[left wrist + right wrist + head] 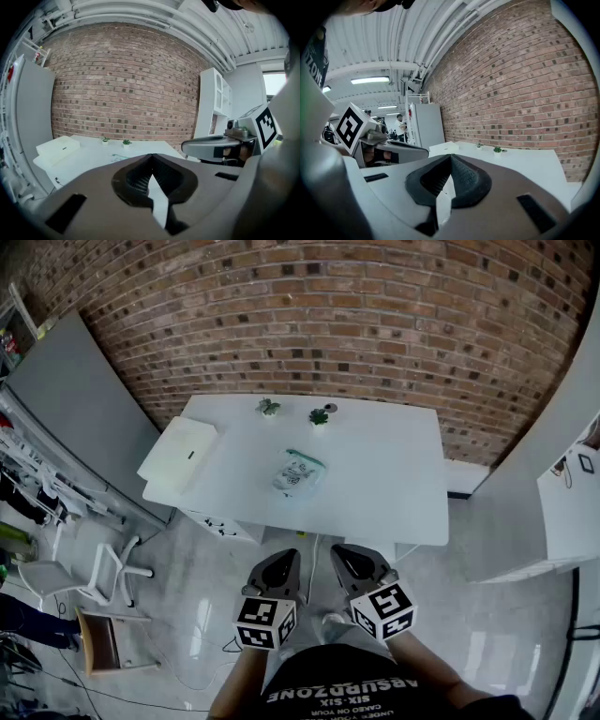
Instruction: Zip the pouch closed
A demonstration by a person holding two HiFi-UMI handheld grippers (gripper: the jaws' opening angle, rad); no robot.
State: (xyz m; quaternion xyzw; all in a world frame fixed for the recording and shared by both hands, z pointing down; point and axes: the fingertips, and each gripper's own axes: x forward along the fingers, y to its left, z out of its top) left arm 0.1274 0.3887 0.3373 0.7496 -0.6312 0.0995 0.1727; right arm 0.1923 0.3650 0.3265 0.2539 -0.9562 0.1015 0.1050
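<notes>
The pouch point(300, 472), clear with a green and white print, lies flat near the middle of the white table point(394, 493). In the left gripper view it is a faint patch point(117, 158) just beyond the jaws. Both grippers hang over the floor in front of the table, well short of the pouch. My left gripper point(281, 557) point(151, 155) is shut with nothing in it. Close to its right, my right gripper point(345, 551) point(450, 155) also has its jaws together and holds nothing. Both point at the table.
Two small potted plants point(269, 407) point(321, 415) stand at the table's far edge before the brick wall. A flat white box point(183, 454) lies on the table's left end. White chairs point(103, 573) stand at the left, and a white cabinet point(572, 502) at the right.
</notes>
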